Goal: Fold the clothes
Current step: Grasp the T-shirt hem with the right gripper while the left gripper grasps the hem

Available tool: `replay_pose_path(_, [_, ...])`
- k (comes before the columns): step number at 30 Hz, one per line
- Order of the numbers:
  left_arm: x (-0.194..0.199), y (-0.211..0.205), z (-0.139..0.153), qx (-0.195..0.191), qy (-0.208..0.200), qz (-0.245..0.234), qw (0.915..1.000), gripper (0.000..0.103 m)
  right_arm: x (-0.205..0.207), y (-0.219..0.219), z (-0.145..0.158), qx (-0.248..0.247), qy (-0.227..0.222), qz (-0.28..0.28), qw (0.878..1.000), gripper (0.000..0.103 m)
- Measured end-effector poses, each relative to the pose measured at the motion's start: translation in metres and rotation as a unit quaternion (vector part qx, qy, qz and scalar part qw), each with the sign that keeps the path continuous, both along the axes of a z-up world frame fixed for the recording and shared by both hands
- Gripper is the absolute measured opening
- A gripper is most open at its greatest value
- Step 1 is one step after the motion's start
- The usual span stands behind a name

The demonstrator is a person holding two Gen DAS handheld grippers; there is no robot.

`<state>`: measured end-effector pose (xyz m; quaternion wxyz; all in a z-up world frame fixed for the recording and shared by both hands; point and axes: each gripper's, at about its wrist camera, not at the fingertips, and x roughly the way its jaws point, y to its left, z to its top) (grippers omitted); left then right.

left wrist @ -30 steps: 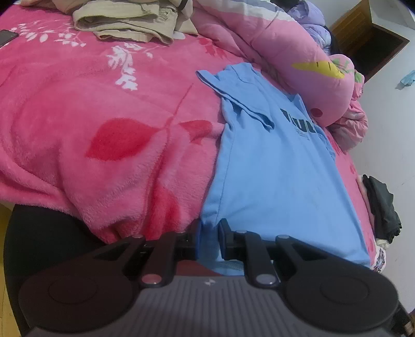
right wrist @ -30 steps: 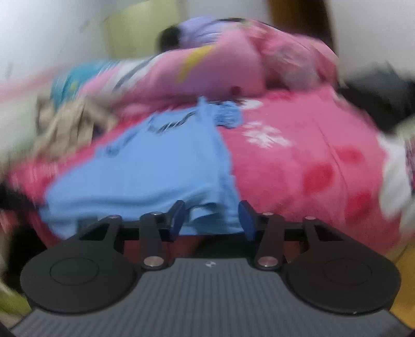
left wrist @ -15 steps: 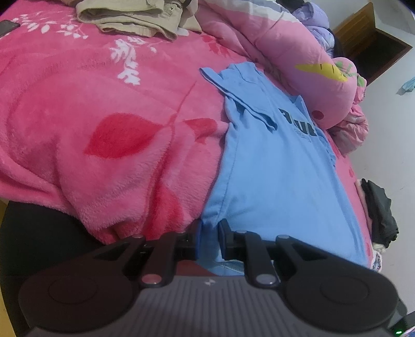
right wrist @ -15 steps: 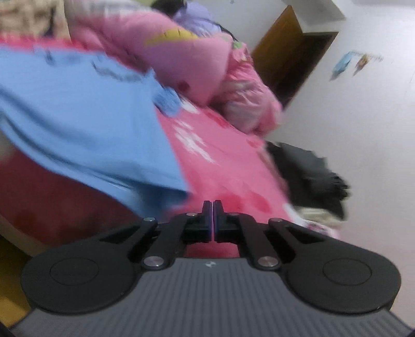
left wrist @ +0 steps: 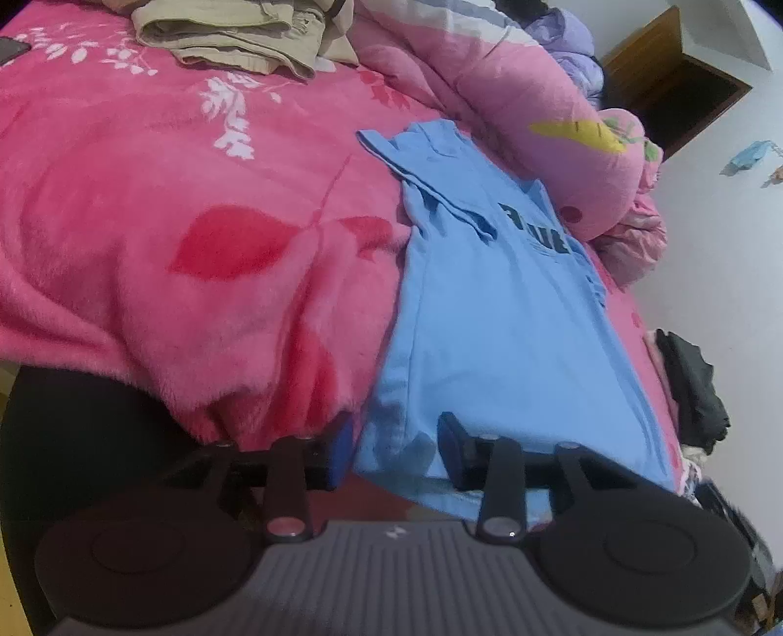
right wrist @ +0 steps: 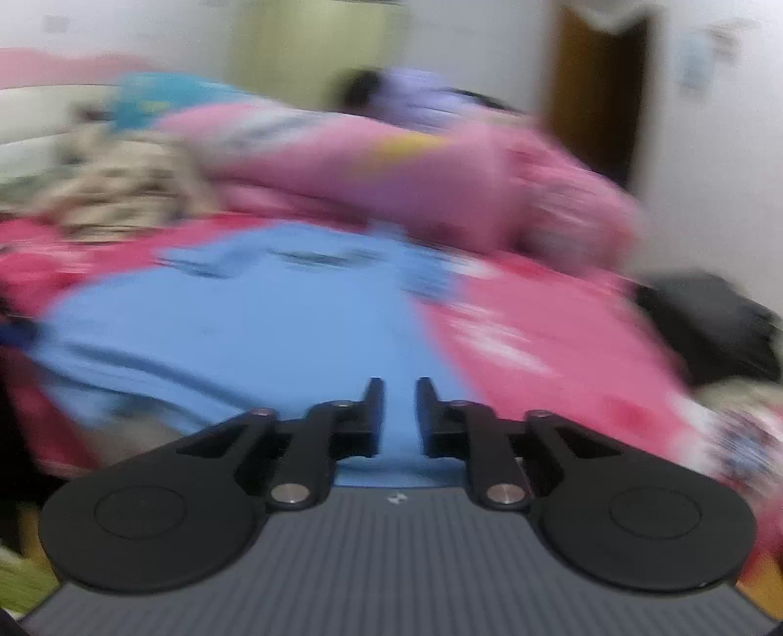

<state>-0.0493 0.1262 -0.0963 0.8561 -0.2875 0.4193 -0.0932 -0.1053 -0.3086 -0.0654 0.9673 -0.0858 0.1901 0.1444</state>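
A light blue T-shirt (left wrist: 499, 318) with dark lettering lies flat on the pink fleece blanket (left wrist: 171, 220), its hem hanging over the bed's near edge. My left gripper (left wrist: 396, 440) is open at the hem's left corner, and the fabric hangs loose between its blue-padded fingers. The right wrist view is motion-blurred. In it the T-shirt (right wrist: 274, 332) spreads out ahead, and my right gripper (right wrist: 399, 406) hovers near the hem's right part. Its fingers stand a narrow gap apart, with blue cloth showing behind the gap.
Folded beige clothes (left wrist: 230, 34) sit at the far side of the bed. A rolled pink quilt with a carrot print (left wrist: 563, 137) lies beyond the shirt. Dark clothing (left wrist: 695, 386) is piled at the bed's right edge. A brown door (left wrist: 675, 78) is in the far corner.
My left gripper, which was shut on the hem corner, has opened wide and let it go. My right gripper, shut half a second ago and pointing away, has swung back over the shirt and parted slightly.
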Motion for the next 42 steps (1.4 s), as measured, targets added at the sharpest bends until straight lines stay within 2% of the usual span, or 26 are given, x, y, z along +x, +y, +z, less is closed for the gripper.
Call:
replay_pose_path(2, [-0.003, 0.003, -0.004, -0.012, 0.0, -0.002, 0.9999, 0.043, 0.005, 0.044, 0.001, -0.025, -0.009, 0.08, 0.996, 0.03])
replay_pose_path(4, [-0.008, 0.007, -0.008, -0.024, 0.001, -0.002, 0.9997, 0.044, 0.005, 0.09, -0.002, -0.07, -0.024, 0.154, 0.985, 0.036])
replay_pose_path(6, [-0.013, 0.012, -0.011, -0.031, -0.002, -0.003, 0.9995, 0.045, 0.002, 0.132, -0.01, -0.123, -0.04, 0.221, 0.967, 0.04])
replay_pose_path(8, [-0.021, 0.015, -0.012, -0.029, -0.008, -0.008, 0.9995, 0.046, 0.0, 0.162, -0.019, -0.175, -0.057, 0.269, 0.945, 0.04])
replay_pose_path(10, [-0.029, 0.018, -0.013, -0.023, -0.015, -0.015, 0.9995, 0.047, 0.0, 0.186, -0.027, -0.218, -0.072, 0.303, 0.925, 0.04])
replay_pose_path(12, [-0.037, 0.02, -0.013, -0.016, -0.025, -0.025, 0.9993, 0.048, 0.004, 0.205, -0.033, -0.246, -0.075, 0.317, 0.913, 0.038])
replay_pose_path(14, [-0.043, 0.021, -0.013, -0.008, -0.032, -0.034, 0.9989, 0.049, 0.009, 0.219, -0.039, -0.266, -0.066, 0.323, 0.906, 0.036])
replay_pose_path(16, [-0.046, 0.019, -0.012, 0.001, -0.04, -0.043, 0.9983, 0.05, 0.014, 0.227, -0.042, -0.272, -0.052, 0.321, 0.906, 0.022])
replay_pose_path(17, [-0.047, 0.017, -0.012, 0.008, -0.044, -0.046, 0.998, 0.051, 0.017, 0.227, -0.038, -0.261, -0.045, 0.317, 0.911, 0.018])
replay_pose_path(18, [-0.047, 0.014, -0.011, 0.016, -0.047, -0.05, 0.9975, 0.052, 0.019, 0.224, -0.033, -0.237, -0.034, 0.312, 0.919, 0.009])
replay_pose_path(19, [-0.047, 0.011, -0.011, 0.028, -0.052, -0.054, 0.9968, 0.052, 0.023, 0.221, -0.028, -0.209, -0.019, 0.306, 0.929, 0.004])
replay_pose_path(21, [-0.048, 0.002, -0.008, 0.055, -0.067, -0.061, 0.9943, 0.053, 0.033, 0.209, -0.013, -0.142, 0.009, 0.285, 0.948, 0.003])
replay_pose_path(24, [-0.05, -0.013, -0.001, 0.096, -0.1, -0.068, 0.988, 0.054, 0.051, 0.192, 0.003, -0.043, 0.061, 0.257, 0.964, 0.003])
replay_pose_path(28, [-0.049, -0.036, 0.008, 0.162, -0.14, -0.082, 0.9734, 0.059, 0.069, 0.175, 0.009, 0.063, 0.123, 0.243, 0.96, 0.003])
replay_pose_path(31, [-0.047, -0.052, 0.015, 0.2, -0.162, -0.095, 0.9616, 0.06, 0.075, 0.169, 0.005, 0.108, 0.153, 0.239, 0.953, 0.003])
replay_pose_path(33, [-0.044, -0.06, 0.018, 0.204, -0.171, -0.098, 0.9588, 0.061, 0.078, 0.166, 0.002, 0.12, 0.164, 0.232, 0.951, 0.003])
replay_pose_path(37, [-0.033, -0.058, 0.015, 0.168, -0.165, -0.078, 0.9687, 0.058, 0.078, 0.16, -0.001, 0.126, 0.18, 0.229, 0.948, 0.007])
replay_pose_path(39, [-0.027, -0.051, 0.012, 0.153, -0.152, -0.064, 0.9743, 0.05, 0.076, 0.153, 0.002, 0.14, 0.184, 0.23, 0.945, 0.007])
replay_pose_path(42, [-0.024, -0.041, 0.009, 0.144, -0.139, -0.043, 0.9787, 0.043, 0.071, 0.137, 0.008, 0.161, 0.172, 0.226, 0.945, 0.01])
